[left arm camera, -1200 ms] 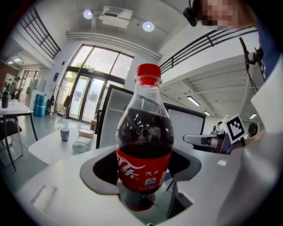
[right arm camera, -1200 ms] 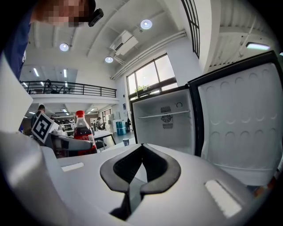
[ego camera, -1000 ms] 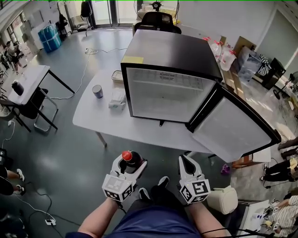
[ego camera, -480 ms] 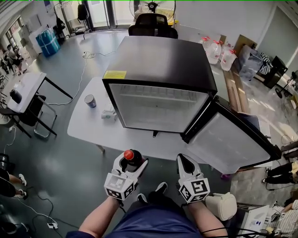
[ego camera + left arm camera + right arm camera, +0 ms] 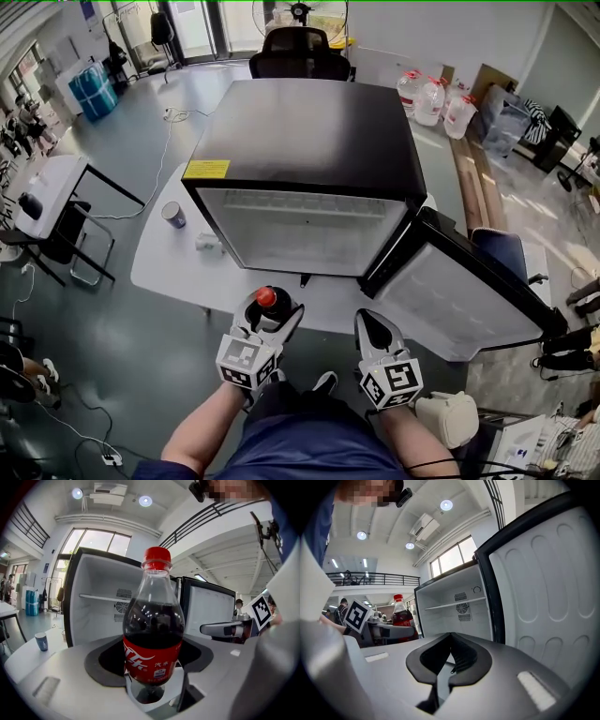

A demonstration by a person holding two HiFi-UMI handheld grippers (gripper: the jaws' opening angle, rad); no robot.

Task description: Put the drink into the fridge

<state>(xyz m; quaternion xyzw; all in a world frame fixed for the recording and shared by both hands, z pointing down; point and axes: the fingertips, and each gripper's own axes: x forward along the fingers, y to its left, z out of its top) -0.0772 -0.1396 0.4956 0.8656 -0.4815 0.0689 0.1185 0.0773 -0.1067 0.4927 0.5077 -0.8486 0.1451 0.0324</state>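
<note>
Holding a clear plastic cola bottle (image 5: 153,634) with red cap and label upright, cap pointing at the ceiling, in the left gripper (image 5: 273,315) — jaws clamping its lower body, just short of the open black mini fridge (image 5: 309,141). Hovering the right gripper (image 5: 371,324) alongside, jaws pressed together on nothing. Facing a white table (image 5: 159,267) bearing the fridge and a blue paper cup (image 5: 173,215), over grey floor (image 5: 112,356) — fridge door (image 5: 459,300) hanging open rightward.
</note>
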